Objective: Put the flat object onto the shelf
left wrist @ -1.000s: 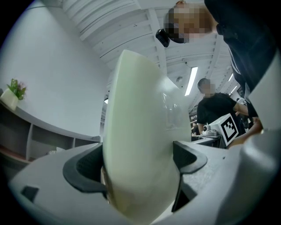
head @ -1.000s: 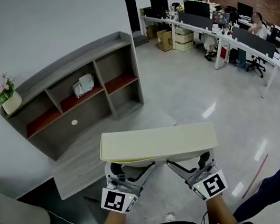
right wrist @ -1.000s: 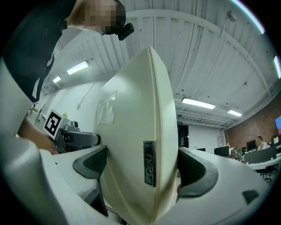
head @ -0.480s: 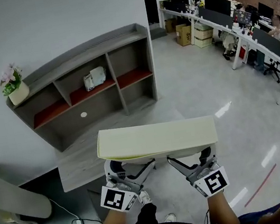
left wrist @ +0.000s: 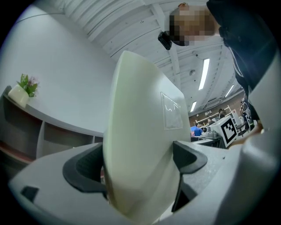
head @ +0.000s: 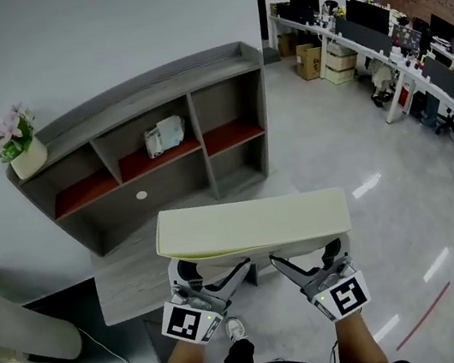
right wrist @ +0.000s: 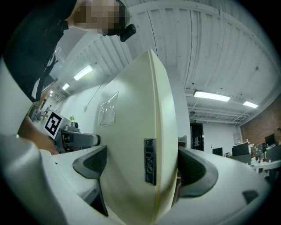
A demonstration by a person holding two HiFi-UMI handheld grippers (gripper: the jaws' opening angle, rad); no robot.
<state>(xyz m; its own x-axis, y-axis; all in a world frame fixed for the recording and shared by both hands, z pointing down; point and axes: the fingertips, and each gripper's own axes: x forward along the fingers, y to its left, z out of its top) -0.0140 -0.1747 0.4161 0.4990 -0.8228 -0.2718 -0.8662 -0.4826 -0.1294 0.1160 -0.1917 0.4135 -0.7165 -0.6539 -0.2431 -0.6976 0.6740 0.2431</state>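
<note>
A flat cream-coloured case (head: 252, 226) is held level in front of me, above the floor. My left gripper (head: 204, 273) is shut on its near left edge and my right gripper (head: 310, 257) is shut on its near right edge. In the left gripper view the flat case (left wrist: 140, 145) fills the gap between the dark pads. The right gripper view shows the case (right wrist: 140, 149) clamped the same way, a small label on its edge. The grey shelf unit (head: 151, 146) stands against the white wall ahead, beyond the case.
A potted plant (head: 19, 145) sits on the shelf's top left. A white box (head: 162, 135) lies in a middle compartment. A low grey bench (head: 135, 275) lies between me and the shelf. Office desks (head: 394, 42) with monitors stand far right. A white rounded object (head: 14, 331) is at left.
The view has swung right and nearer: the shelf now sits more central and larger. The case stays held in both grippers. The person at the right edge is out of view.
</note>
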